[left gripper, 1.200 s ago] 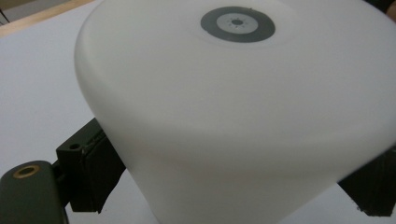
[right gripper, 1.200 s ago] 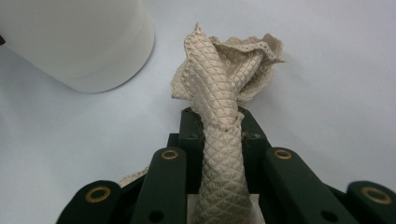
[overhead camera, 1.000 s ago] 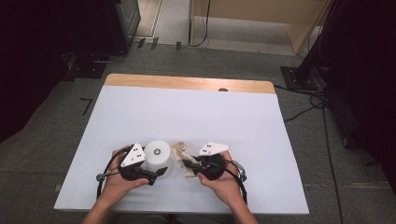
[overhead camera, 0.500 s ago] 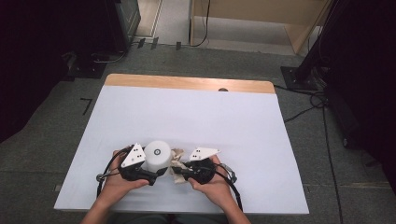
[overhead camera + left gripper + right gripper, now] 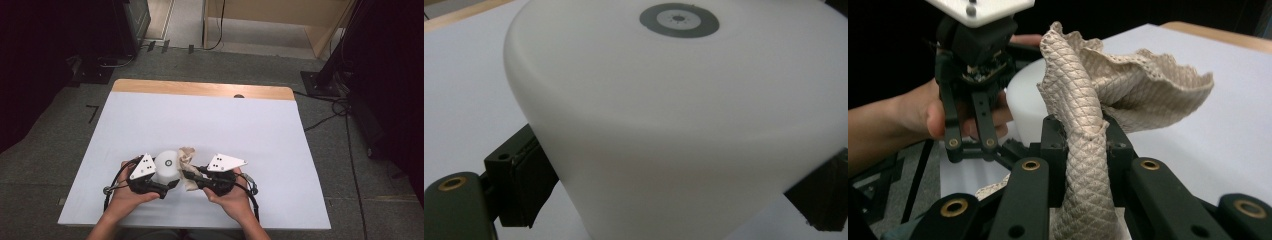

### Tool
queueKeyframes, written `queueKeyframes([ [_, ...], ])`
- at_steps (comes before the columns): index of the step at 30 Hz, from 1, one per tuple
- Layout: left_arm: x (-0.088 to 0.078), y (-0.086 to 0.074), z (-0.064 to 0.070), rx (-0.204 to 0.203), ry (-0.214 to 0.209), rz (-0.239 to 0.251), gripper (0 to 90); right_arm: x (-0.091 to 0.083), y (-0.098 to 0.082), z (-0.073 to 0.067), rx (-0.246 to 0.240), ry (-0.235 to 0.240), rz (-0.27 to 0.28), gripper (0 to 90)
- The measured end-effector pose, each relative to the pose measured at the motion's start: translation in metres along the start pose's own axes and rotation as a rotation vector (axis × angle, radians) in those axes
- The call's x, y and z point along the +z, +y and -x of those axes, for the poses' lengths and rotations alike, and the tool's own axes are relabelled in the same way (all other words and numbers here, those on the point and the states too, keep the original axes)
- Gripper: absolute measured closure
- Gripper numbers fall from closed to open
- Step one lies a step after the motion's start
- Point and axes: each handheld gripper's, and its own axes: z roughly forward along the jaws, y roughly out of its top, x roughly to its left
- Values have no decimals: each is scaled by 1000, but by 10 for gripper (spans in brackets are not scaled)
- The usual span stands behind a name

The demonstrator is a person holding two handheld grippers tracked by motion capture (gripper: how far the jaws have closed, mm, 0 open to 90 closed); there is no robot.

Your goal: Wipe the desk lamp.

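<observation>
A white cup [image 5: 167,166] stands upside down near the table's front edge, with a grey ring on its upturned base. My left gripper [image 5: 171,184] is shut on its wall; in the left gripper view the cup [image 5: 674,115] sits between the two black pads [image 5: 524,185]. My right gripper [image 5: 187,175] is shut on a beige quilted cloth [image 5: 187,157], which it holds against the cup's right side. In the right gripper view the cloth [image 5: 1128,75] rises bunched from the jaws of my right gripper [image 5: 1083,135], and the cup [image 5: 1025,100] stands just behind it.
A white sheet covers the table [image 5: 200,120], with a bare wooden strip [image 5: 200,90] along the far edge. Cables trail from both grippers over the front edge. Dark stands and cables lie on the floor beyond the table.
My right gripper slid left toward the cup with the cloth, then came back a little to the right. The left gripper and the cup stayed put.
</observation>
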Motion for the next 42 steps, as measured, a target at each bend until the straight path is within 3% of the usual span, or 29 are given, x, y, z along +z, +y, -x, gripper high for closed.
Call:
queueKeyframes([
  [2,0,0,0,0,0,0,81,3,-6,5,38,16,-15,775],
  [7,0,0,0,-3,-2,1,81,17,-24,19,102,14,-128,774],
  [10,0,0,0,-5,-1,2,81,26,-32,23,113,-8,-211,774],
  [14,1,0,0,-4,0,0,81,34,-40,27,149,-24,-264,773],
  [15,1,0,0,-4,-1,1,80,34,-40,27,160,-23,-264,773],
  [18,1,-1,0,-5,-2,1,80,30,-35,26,131,-23,-245,773],
  [21,1,-1,0,-7,-3,2,80,18,-22,23,127,-7,-149,773],
  [26,2,-1,0,-18,-8,4,78,3,-4,9,50,-9,-26,773],
  [29,3,-1,0,-21,-9,6,76,5,-7,12,71,-3,-32,773],
  [32,4,0,0,-21,-8,3,76,13,-17,16,90,3,-113,772],
  [35,4,0,0,-26,-10,2,75,19,-24,19,68,-32,-193,771],
  [38,3,0,0,-37,-13,13,68,16,-24,25,78,-58,-188,770],
  [42,-5,1,-3,-99,-28,70,20,3,-24,39,112,-118,-163,769],
])
